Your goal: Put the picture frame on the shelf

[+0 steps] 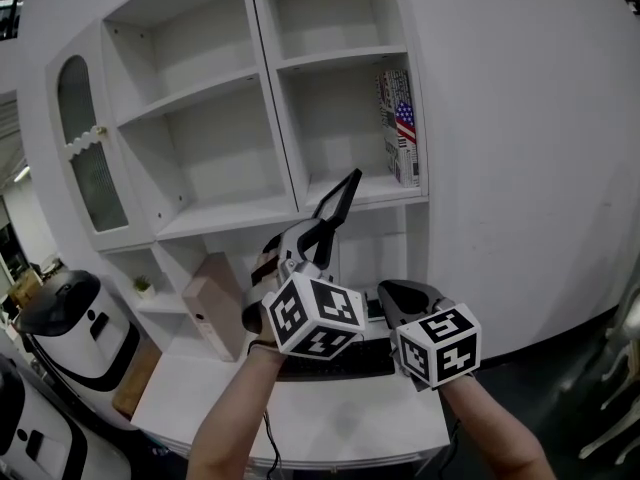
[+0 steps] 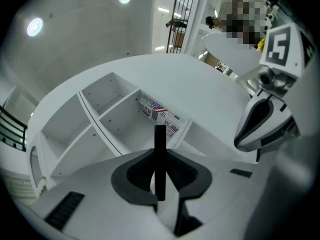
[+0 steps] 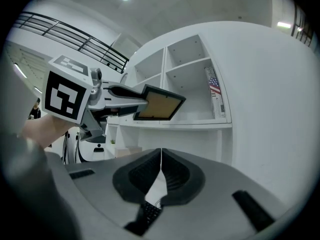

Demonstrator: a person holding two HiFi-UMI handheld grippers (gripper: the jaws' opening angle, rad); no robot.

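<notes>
My left gripper (image 1: pixel 318 238) is shut on the picture frame (image 1: pixel 336 208), a thin black frame held up edge-on in front of the white shelf unit (image 1: pixel 225 216). Between the left pads the frame (image 2: pixel 160 156) shows as a narrow black bar. From the right gripper view its tan panel (image 3: pixel 159 104) faces me, tilted, level with the lower right shelf compartment (image 3: pixel 195 120). My right gripper (image 1: pixel 402 290) hangs a little lower to the right, shut, its pads (image 3: pixel 167 171) meeting with nothing between them.
Books with a flag print (image 1: pixel 401 128) stand at the right end of the lower right compartment. Below lie a white desk (image 1: pixel 330 418) with a dark keyboard (image 1: pixel 335 360) and a tan box (image 1: pixel 213 303). A white machine (image 1: pixel 75 328) stands at the left.
</notes>
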